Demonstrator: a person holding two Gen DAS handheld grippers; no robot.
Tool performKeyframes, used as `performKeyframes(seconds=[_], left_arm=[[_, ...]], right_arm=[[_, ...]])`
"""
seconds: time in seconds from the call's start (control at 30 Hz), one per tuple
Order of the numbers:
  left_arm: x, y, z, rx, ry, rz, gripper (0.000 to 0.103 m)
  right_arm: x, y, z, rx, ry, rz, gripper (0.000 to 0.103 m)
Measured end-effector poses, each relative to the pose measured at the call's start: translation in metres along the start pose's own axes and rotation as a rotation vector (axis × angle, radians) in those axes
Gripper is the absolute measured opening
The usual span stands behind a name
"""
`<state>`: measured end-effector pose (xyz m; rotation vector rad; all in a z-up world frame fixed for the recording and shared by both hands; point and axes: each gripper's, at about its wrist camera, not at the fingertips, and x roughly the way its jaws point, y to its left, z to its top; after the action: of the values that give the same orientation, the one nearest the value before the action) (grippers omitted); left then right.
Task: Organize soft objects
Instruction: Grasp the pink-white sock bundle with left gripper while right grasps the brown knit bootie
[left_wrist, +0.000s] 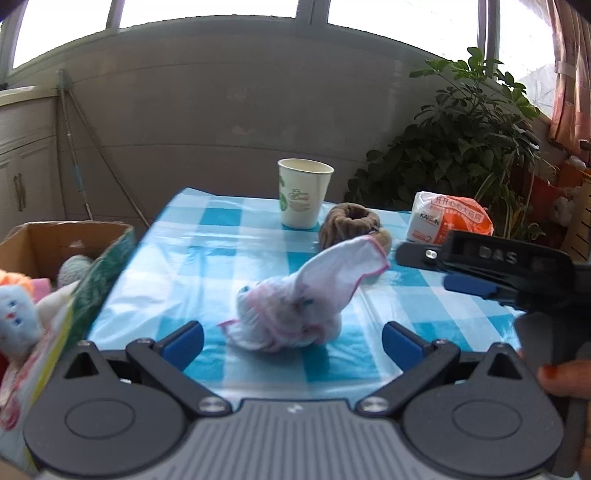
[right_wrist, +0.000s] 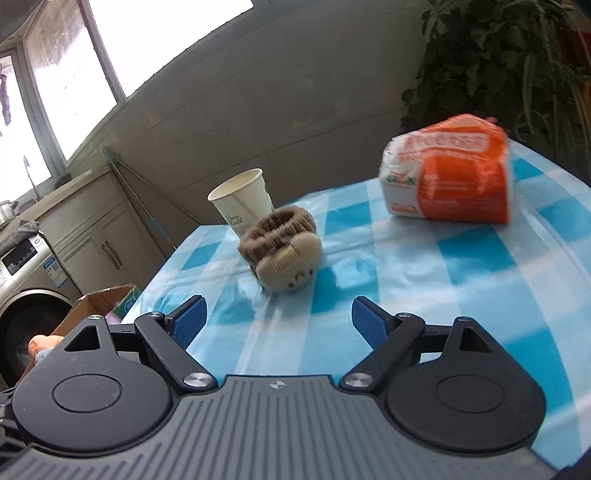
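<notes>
Box (left_wrist: 55, 240) sat off the table's left edge, soft toys inside. My left gripper (left_wrist: 291, 341) was spread wide, empty, just short of the white pink-trimmed cloth (left_wrist: 295, 310) on the checked tablecloth (left_wrist: 207, 243). Paper cup (left_wrist: 303, 197) stood behind the brown knit slipper (right_wrist: 282, 247). My right gripper (right_wrist: 279, 323) was spread too, facing the slipper. Orange pack (right_wrist: 448, 173) far right, blurred, probably tissues.

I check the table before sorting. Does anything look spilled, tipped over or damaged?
Nothing stands out. The paper cup stands upright, and no spill shows on the checked tablecloth. The white cloth lies crumpled and the brown slipper rests near the cup, both simply unsorted.
</notes>
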<state>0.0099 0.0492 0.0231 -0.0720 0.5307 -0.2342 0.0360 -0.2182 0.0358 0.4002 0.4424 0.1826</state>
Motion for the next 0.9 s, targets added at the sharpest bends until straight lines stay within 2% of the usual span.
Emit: performKeyframes(seconds=[0.3, 0.57, 0.67, 0.8, 0.9], left_arm=[[0.032, 0.002, 0.012, -0.01, 0.013, -0.017, 0.102], [0.052, 0.004, 0.013, -0.013, 0.041, -0.046, 0.099], [0.056, 0.008, 0.013, -0.02, 0.049, -0.052, 0.097], [0.06, 0.014, 0.014, -0.042, 0.063, -0.051, 0.087], [0.059, 0.015, 0.013, -0.042, 0.055, -0.045, 0.081]], right_arm=[[0.051, 0.007, 0.025, -0.081, -0.038, -0.015, 0.103], [0.088, 0.012, 0.033, -0.123, -0.01, -0.043, 0.103], [0.095, 0.017, 0.032, -0.154, 0.01, -0.056, 0.103], [0.1, 0.02, 0.033, -0.18, 0.009, -0.09, 0.103], [0.103, 0.017, 0.035, -0.183, 0.025, -0.109, 0.089]])
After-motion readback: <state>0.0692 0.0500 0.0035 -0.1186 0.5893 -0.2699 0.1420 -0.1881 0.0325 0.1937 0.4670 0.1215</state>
